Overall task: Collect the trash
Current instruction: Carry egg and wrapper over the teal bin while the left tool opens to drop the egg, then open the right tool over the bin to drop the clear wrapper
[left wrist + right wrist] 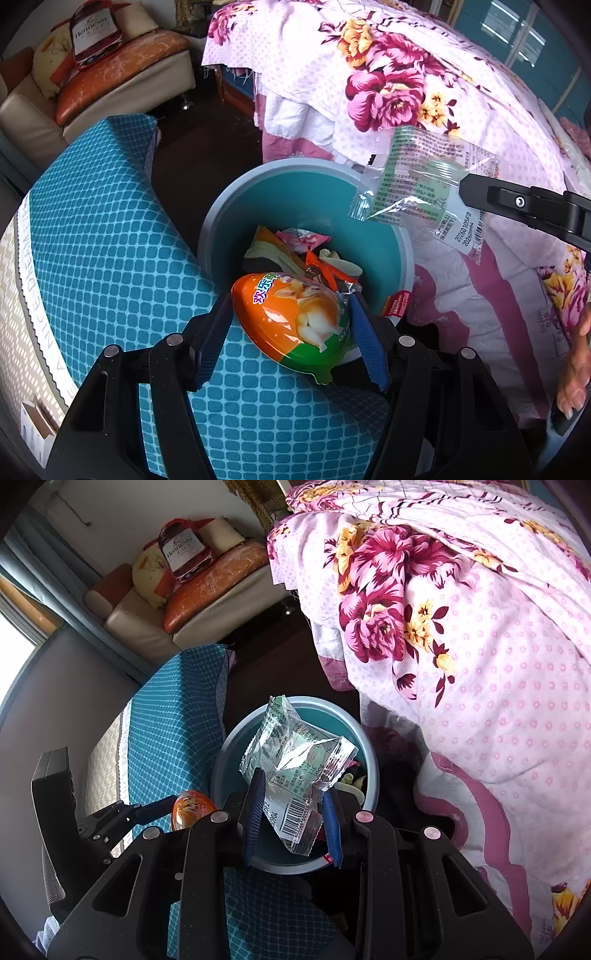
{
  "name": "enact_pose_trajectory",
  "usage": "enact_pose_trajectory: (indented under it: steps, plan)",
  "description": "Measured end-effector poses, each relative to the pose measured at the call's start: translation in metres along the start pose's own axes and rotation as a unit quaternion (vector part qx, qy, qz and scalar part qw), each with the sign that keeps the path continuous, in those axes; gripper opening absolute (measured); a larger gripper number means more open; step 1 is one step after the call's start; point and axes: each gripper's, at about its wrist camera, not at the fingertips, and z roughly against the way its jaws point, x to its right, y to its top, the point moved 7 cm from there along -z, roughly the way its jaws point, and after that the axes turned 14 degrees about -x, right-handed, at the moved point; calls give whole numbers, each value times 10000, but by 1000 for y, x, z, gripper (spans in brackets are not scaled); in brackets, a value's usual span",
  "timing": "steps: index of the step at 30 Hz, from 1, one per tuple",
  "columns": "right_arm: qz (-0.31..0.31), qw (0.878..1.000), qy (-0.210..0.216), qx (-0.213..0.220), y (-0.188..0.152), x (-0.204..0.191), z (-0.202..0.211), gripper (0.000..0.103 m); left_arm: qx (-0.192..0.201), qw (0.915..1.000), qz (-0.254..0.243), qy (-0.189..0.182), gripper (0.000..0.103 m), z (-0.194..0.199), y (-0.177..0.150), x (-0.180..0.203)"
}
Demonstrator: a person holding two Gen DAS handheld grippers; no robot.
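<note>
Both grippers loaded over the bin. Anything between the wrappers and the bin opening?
Nothing visible. The orange egg pack in the left gripper sits over the teal bin's near rim. The clear wrapper in the right gripper hangs over the open mouth. Only earlier trash lies inside.

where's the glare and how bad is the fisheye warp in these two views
Left wrist view: glare streaks on the orange egg package held by the left gripper; the teal bin rim bows, corners go black. Right wrist view: the clear wrapper in the right gripper shines silver, the window at far left is blown out white, and the floral quilt curves strongly.
</note>
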Motion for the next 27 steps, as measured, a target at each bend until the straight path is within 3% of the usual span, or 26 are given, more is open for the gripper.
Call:
enact_pose_trajectory:
  steps: [4,6,9,27]
  plan:
    - [-19,10000,-55,-18,3,1,-2,28,27,10000,-30,-8,66,-4,4,2]
    - [-20,10000,-86,-30,4,0,-4,28,14,10000,-5,-3,78,-6,5,2]
    - [6,9999,-150,-72,5,-3,-7,28,121,9999,16,121,88,-4,5,-1]
    - [241,9981,-451,-335,7,-31,-29,28,197,9992,322,-109,93,6,-18,-35]
